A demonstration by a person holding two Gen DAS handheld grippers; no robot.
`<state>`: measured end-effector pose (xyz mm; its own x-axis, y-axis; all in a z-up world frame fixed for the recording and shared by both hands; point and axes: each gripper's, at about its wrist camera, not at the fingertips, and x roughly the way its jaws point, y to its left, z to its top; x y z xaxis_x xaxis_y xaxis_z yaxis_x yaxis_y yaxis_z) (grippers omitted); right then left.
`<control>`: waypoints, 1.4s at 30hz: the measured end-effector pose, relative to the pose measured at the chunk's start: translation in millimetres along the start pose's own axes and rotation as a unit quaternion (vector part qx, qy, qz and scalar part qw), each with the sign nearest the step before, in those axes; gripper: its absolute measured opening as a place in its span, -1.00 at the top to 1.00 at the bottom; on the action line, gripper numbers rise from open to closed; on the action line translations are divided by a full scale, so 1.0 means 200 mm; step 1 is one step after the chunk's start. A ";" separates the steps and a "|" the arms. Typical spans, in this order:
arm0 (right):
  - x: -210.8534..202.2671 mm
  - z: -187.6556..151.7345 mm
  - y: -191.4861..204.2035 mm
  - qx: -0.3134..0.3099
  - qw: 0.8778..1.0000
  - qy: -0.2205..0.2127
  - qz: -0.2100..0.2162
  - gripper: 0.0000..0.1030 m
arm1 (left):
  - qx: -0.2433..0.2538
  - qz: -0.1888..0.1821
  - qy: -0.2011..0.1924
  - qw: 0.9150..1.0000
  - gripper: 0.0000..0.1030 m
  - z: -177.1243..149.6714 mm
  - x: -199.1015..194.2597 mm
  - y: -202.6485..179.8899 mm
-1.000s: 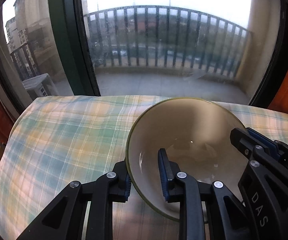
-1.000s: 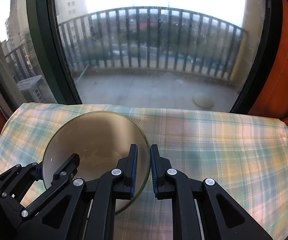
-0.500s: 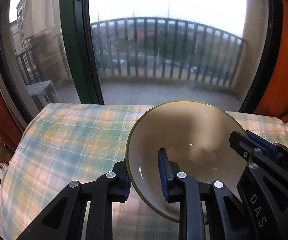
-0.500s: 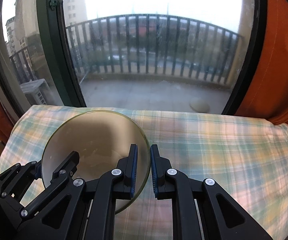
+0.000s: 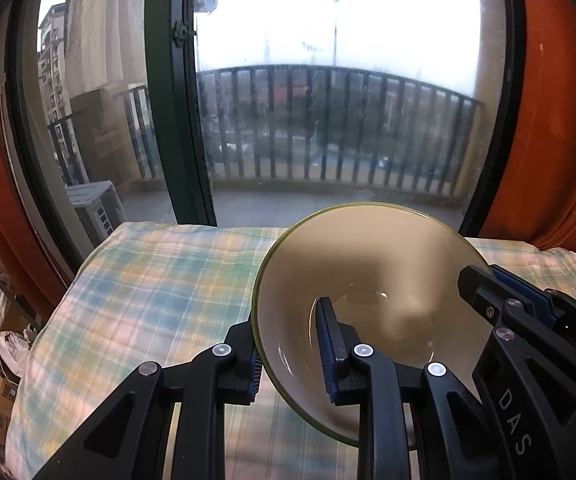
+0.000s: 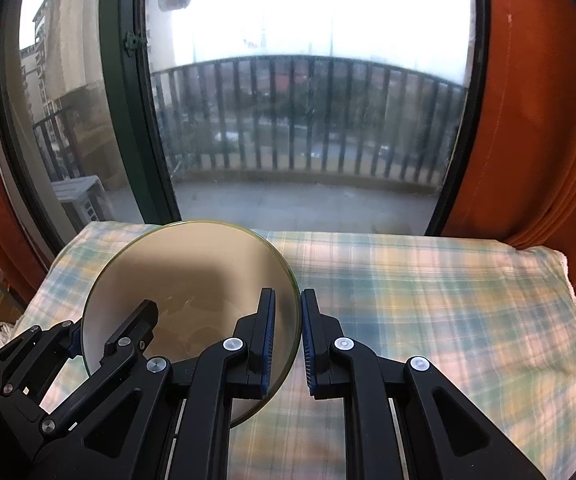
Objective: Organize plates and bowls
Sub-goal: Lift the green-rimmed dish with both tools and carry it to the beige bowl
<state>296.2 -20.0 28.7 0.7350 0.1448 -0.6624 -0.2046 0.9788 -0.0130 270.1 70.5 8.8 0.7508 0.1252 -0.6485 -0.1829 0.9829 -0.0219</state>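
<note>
Both grippers clamp one bowl [image 5: 371, 280] by its rim, on opposite sides. Left gripper [image 5: 293, 350]: jaws closed on the near-left rim, one finger outside the wall, the other inside the basin. Right gripper [image 6: 288, 332]: jaws closed on the right rim, wall pinched between the blue pads.

Bowl location: in the air above the plaid cloth [image 6: 427, 300], apparently clear of it, though the underside is hidden, so contact cannot be ruled out. It tilts with its opening facing the cameras. Window [image 5: 327, 120] and balcony railing behind; orange curtain [image 6: 535, 120] to the right.

Handling notes: the bowl looks glazed ceramic or glass, with a thin greenish rim, a beige interior and glossy highlights in the base. Judged rigid, moderately heavy, smooth and likely slippery under the pads, and breakable if dropped. The wall is thin at the rim, so a pinch across the rim is the natural hold. Two opposed holds share the weight and resist tipping; a single rim grip would probably let it swing. Both hands must keep the same spacing, or the rim could twist out.
</note>
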 end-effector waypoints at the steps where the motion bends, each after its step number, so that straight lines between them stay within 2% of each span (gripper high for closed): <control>1: -0.02 -0.01 0.00 0.000 1.000 -0.002 0.001 0.69 | 0.001 0.000 -0.002 1.000 0.57 -0.01 -0.02 0.00; 16: -0.34 -0.21 -0.07 0.006 1.000 -0.025 -0.001 0.69 | 0.016 -0.004 -0.025 1.000 0.57 -0.20 -0.34 -0.06; 29: -0.56 -0.46 -0.14 0.020 1.000 -0.023 -0.006 0.69 | 0.032 -0.013 -0.024 0.999 0.57 -0.44 -0.55 -0.15; 42: -0.77 -0.72 -0.20 0.027 0.999 -0.031 -0.029 0.69 | 0.046 -0.035 -0.031 0.998 0.57 -0.63 -0.69 -0.22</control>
<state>97.6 -102.5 23.9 0.7837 0.0941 -0.6140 -0.1257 0.9920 -0.0084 95.0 -7.9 3.2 0.7982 0.0604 -0.5994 -0.0709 0.9975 0.0061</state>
